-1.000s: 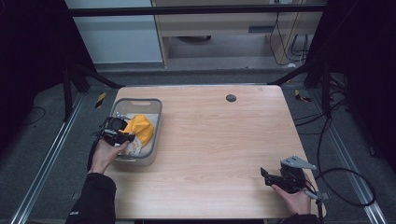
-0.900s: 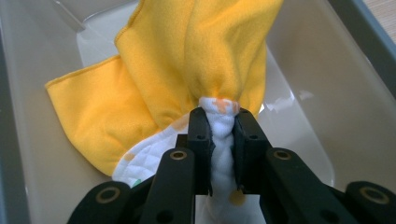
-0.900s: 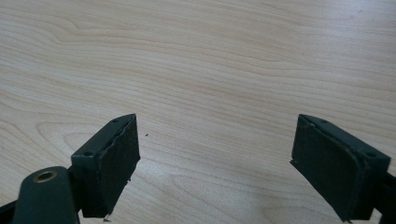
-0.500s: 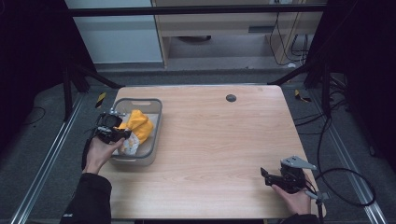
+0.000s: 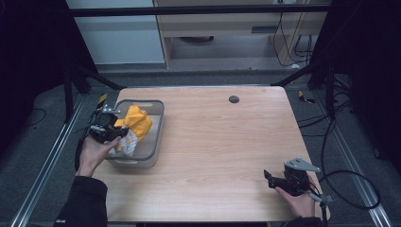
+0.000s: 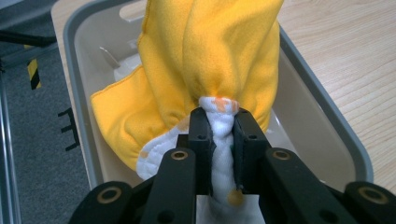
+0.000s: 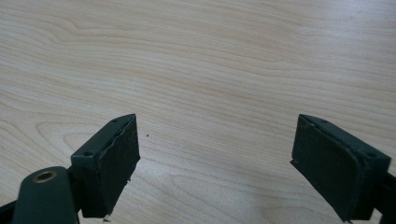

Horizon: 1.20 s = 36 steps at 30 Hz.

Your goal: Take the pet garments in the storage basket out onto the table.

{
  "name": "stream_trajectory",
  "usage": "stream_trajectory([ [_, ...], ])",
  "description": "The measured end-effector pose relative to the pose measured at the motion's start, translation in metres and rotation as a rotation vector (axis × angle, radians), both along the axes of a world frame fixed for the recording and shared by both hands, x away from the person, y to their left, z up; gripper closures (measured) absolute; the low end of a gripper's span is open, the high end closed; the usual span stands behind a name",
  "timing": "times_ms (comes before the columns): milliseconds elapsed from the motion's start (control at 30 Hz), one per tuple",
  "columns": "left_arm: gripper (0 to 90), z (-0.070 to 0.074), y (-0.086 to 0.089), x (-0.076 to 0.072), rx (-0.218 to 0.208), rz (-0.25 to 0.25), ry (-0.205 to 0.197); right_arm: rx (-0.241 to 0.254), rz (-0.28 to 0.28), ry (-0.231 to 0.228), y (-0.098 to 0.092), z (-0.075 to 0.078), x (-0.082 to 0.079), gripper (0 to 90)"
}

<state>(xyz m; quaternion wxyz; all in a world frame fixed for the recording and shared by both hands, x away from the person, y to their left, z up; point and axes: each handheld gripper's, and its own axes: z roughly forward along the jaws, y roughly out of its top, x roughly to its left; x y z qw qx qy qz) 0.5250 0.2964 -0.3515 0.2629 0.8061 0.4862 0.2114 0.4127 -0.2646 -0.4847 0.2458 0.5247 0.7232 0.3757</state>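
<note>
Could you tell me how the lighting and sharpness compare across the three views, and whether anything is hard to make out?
High view: soft and dim, dark at both sides, so the left hand-held gripper blends into shadow by the grey bin. Left gripper view: evenly lit and sharp on the yellow cloth. Right gripper view: bright, crisp wood grain on the table, the right hand-held gripper dark, no glare.

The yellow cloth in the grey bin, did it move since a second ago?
Yes. The left gripper, clamped on the yellow-and-white cloth, has lifted it partly out of the grey plastic bin and drawn it leftward. The right gripper, jaws open, stayed at the wooden table's near right corner.
</note>
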Motion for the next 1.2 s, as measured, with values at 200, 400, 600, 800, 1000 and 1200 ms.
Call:
stream_trajectory([
  [200,79.3,0.011,0.000,-0.007,0.009,-0.018,-0.022,0.009,-0.003,-0.001,0.000,0.001,-0.001,14.8],
  [400,79.3,0.022,-0.002,-0.013,-0.002,-0.033,-0.042,0.002,0.000,-0.006,0.000,0.000,0.000,14.8],
  [600,79.3,0.030,-0.010,-0.019,-0.011,-0.071,-0.057,0.008,-0.001,-0.002,0.001,0.001,-0.001,14.9],
  [800,79.3,0.037,-0.022,-0.026,-0.009,-0.116,-0.065,0.009,-0.001,-0.002,0.001,0.001,-0.001,15.0],
  [1000,79.3,0.042,-0.033,-0.031,-0.006,-0.158,-0.069,0.009,0.000,-0.002,0.000,0.001,-0.001,14.9],
  [1200,79.3,0.046,-0.043,-0.038,0.004,-0.198,-0.074,0.010,0.000,-0.001,0.000,0.001,-0.001,14.9],
])
